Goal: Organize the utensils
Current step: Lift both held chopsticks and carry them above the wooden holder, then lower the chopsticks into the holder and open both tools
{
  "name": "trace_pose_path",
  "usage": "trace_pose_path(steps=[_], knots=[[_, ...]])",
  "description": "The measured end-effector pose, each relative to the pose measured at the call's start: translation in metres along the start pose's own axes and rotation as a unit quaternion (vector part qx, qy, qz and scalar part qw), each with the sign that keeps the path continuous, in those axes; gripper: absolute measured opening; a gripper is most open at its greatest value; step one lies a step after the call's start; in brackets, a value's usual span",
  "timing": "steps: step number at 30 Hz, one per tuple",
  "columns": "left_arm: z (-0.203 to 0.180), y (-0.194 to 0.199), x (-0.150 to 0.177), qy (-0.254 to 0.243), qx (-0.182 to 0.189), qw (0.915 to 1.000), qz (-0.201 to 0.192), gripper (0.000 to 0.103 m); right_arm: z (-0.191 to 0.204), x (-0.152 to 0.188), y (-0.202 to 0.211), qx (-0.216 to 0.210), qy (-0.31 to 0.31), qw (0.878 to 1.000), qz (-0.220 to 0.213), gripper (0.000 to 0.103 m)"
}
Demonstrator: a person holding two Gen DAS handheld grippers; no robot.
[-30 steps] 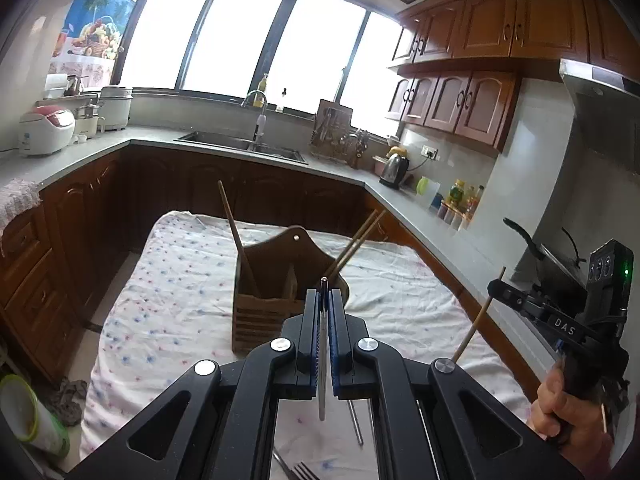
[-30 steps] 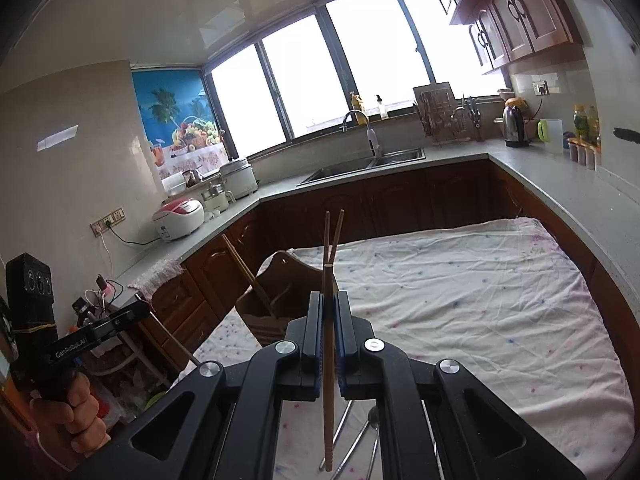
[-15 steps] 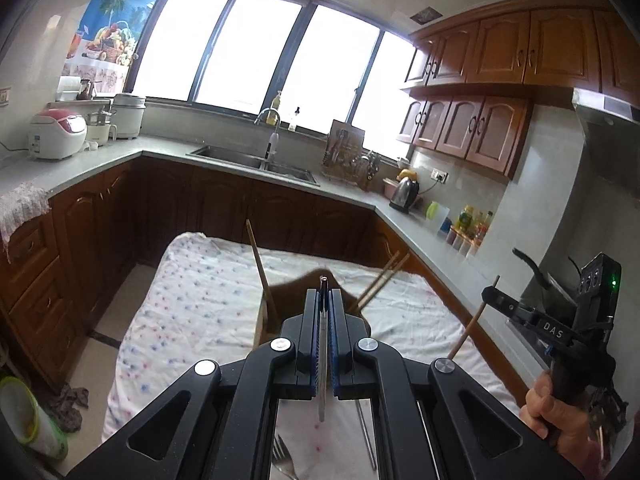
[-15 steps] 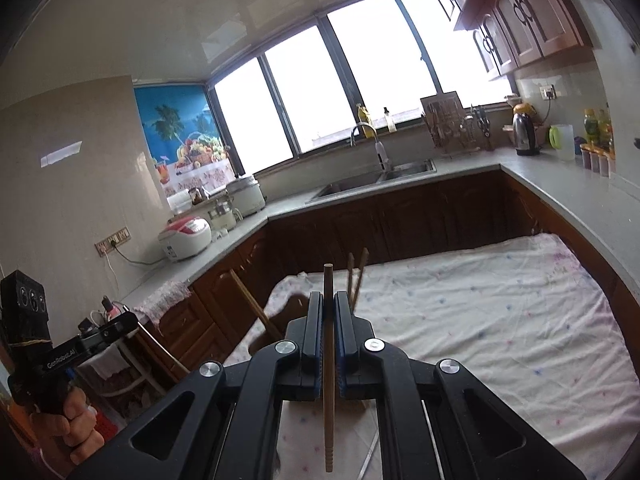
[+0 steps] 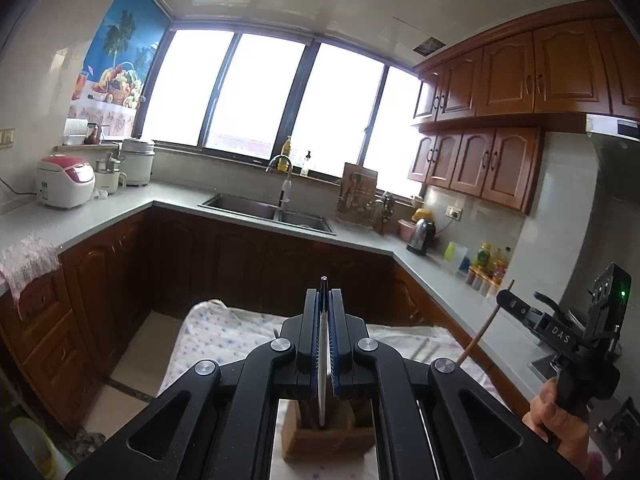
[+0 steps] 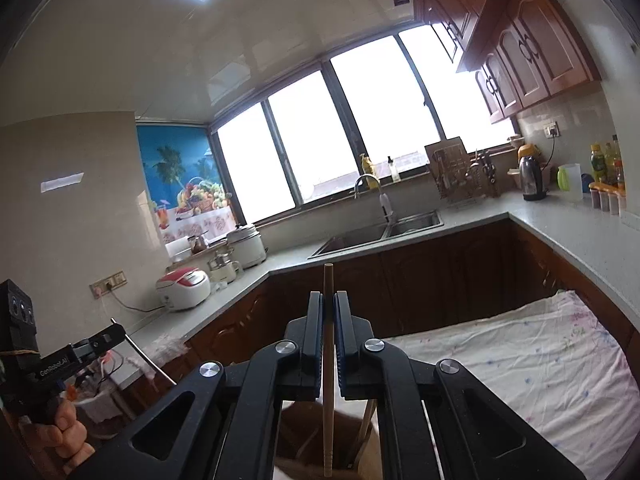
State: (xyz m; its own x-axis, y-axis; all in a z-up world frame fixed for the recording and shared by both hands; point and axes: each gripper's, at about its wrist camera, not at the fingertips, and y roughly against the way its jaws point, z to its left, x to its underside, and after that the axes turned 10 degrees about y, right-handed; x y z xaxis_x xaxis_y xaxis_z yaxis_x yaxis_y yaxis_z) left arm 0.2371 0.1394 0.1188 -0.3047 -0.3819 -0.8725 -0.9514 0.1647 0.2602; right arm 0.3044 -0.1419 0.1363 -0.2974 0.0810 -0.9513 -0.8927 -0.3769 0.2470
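My left gripper (image 5: 324,294) is shut on a thin metal utensil (image 5: 322,360) that stands upright between the blue pads. Its lower end hangs just above the wooden utensil holder (image 5: 328,440), which shows only between the gripper's arms. My right gripper (image 6: 328,296) is shut on a wooden chopstick (image 6: 328,400), also upright, with its tip over the holder (image 6: 296,420). Other chopsticks (image 6: 366,420) lean inside the holder. Each view shows the other gripper at its edge: the right one (image 5: 505,301) with its chopstick (image 5: 482,332), the left one (image 6: 116,330) with its metal utensil (image 6: 152,360).
The holder stands on a table under a floral cloth (image 6: 520,352). Behind runs an L-shaped counter (image 5: 360,236) with a sink (image 5: 264,210), a rice cooker (image 5: 66,180), a kettle (image 5: 421,236) and bottles (image 5: 492,260). A person's hand (image 5: 556,424) grips the right handle.
Both grippers have risen and tipped upward, each still holding its utensil. The holder has slid from mid-view to the bottom, behind the gripper bodies.
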Motion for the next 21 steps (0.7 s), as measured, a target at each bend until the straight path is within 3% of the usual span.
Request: trace_pose_path(steps=[9,15,21], knots=[[0.019,-0.045,0.027,0.032,-0.021,0.9991,0.018,0.002,-0.003,0.040,-0.024,0.020,0.001,1.000,-0.006,0.005],[0.031,-0.080,0.043,0.063,-0.029,0.9968,0.041,0.002,-0.012,0.070,-0.039,0.023,-0.022,0.999,0.029,0.005],[0.029,-0.108,0.053,0.050,-0.043,0.9951,0.073,0.002,-0.018,0.093,-0.051,0.018,-0.037,0.996,0.075,0.006]])
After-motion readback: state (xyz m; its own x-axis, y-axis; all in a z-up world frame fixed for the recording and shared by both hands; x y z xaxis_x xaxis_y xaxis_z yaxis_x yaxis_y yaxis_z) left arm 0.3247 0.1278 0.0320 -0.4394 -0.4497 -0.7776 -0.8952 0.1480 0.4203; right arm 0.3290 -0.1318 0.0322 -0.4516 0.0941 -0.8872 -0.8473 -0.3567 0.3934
